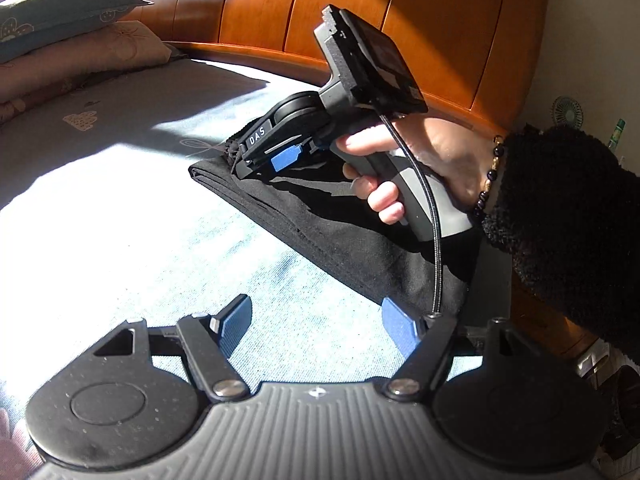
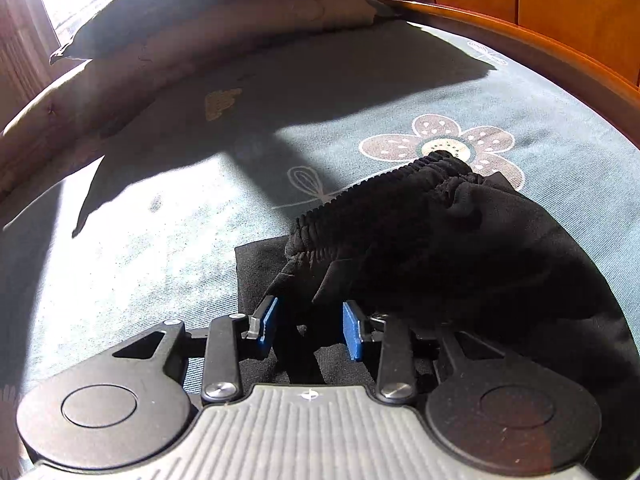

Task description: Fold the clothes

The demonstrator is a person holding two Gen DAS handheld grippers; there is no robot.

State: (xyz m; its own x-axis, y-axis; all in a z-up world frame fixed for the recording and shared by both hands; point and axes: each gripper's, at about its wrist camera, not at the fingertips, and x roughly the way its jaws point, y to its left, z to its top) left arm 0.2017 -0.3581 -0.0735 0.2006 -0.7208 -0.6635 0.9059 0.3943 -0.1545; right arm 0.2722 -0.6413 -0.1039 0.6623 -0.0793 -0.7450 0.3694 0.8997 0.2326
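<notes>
Garment (image 2: 460, 248) black. Bedsheet (image 2: 160, 240) grey-blue, brown flower print. Gripper pads (image 2: 269, 322) blue, bodies black/grey. Headboard (image 1: 360, 12) orange-brown wood. Sleeve (image 1: 568, 220) black.

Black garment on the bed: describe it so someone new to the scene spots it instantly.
Start at the orange wooden headboard and come down to the blue-grey flowered bedsheet. The black garment lies folded on it, its gathered elastic waistband lifted beside the big brown flower print. It is the only black cloth there; the pillows are pale and stacked at the far end.
</notes>
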